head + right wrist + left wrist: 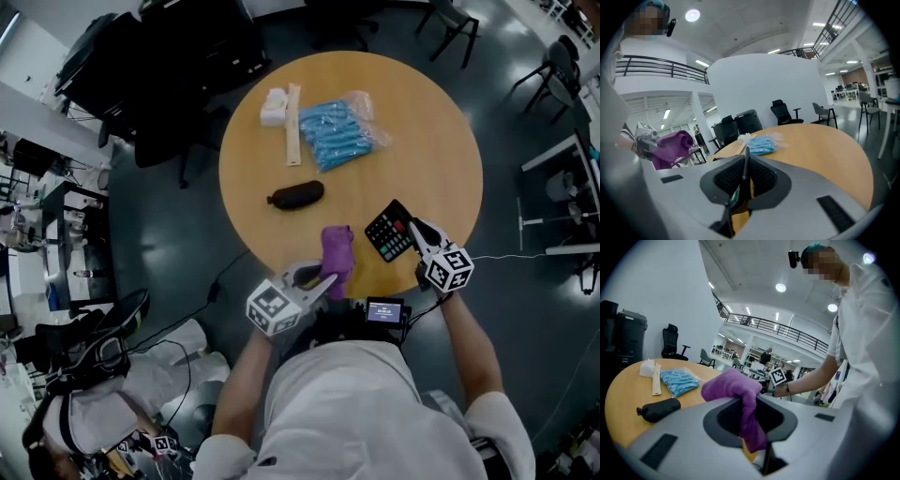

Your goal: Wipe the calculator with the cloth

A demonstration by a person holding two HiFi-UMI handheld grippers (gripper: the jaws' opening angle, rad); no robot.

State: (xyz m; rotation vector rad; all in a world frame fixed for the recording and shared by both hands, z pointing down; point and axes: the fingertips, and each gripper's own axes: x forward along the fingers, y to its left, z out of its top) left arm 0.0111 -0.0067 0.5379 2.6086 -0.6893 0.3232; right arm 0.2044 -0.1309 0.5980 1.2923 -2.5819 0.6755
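Note:
My left gripper [327, 279] is shut on a purple cloth [337, 251] and holds it over the near edge of the round wooden table [427, 141]. In the left gripper view the cloth [736, 390] bunches up above the jaws and hangs down between them. To its right, my right gripper [418, 231] is shut on the near right side of a black calculator [386, 232], whose keys face up. The right gripper view shows the calculator [745, 174] edge-on between the jaws, with the cloth [672, 144] off to the left. Cloth and calculator are apart.
On the table lie a black pouch [296, 195], a clear packet of blue items [336, 136], a beige strip [293, 124] and a small white object [274, 107]. Office chairs and desks stand around the table on the dark floor.

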